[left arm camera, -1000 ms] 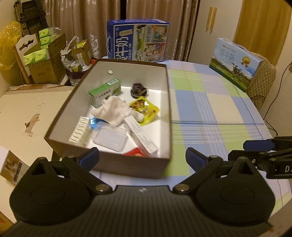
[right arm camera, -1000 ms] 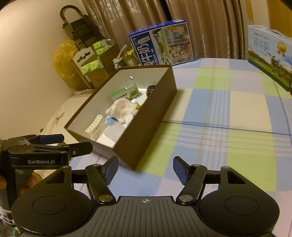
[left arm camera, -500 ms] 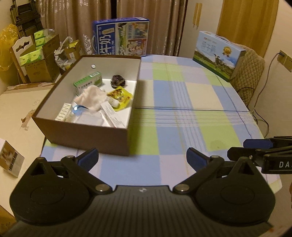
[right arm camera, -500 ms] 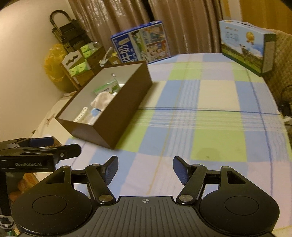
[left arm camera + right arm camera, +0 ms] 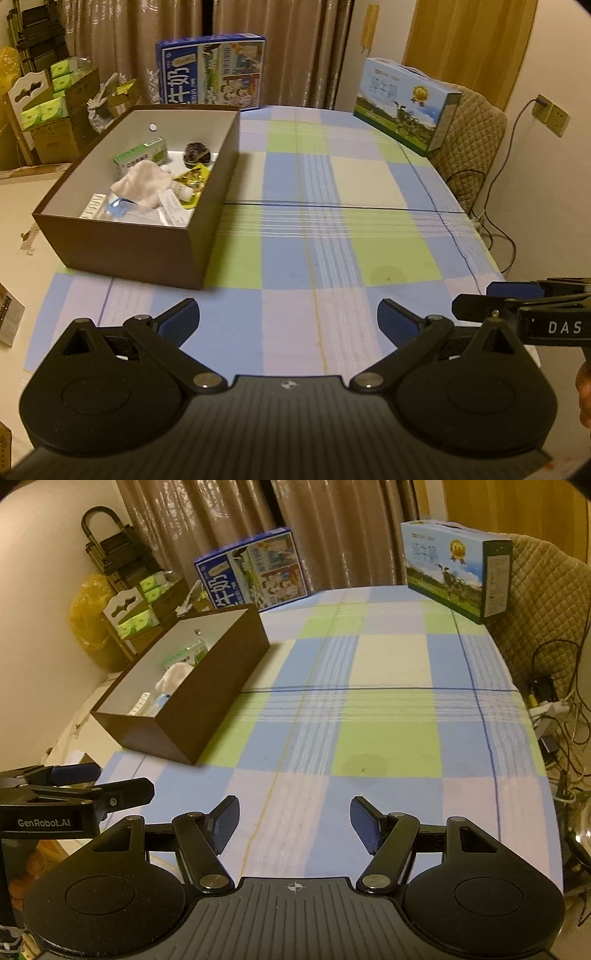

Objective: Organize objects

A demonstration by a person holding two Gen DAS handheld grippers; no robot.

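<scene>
- Holding my left gripper (image 5: 288,321) wide apart and empty at the bottom of its frame, over the checked tablecloth (image 5: 332,192).
- My right gripper (image 5: 294,821) has its jaws parted too, with nothing between them.
- I see the brown box (image 5: 147,240) at left of centre, holding a green carton (image 5: 140,157), a white cloth (image 5: 142,182) and a yellow packet (image 5: 192,179).

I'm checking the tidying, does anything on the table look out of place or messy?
The brown box sits askew to the checked tablecloth, and its contents lie jumbled, a crumpled white cloth over them. Nothing looks spilled.
</scene>
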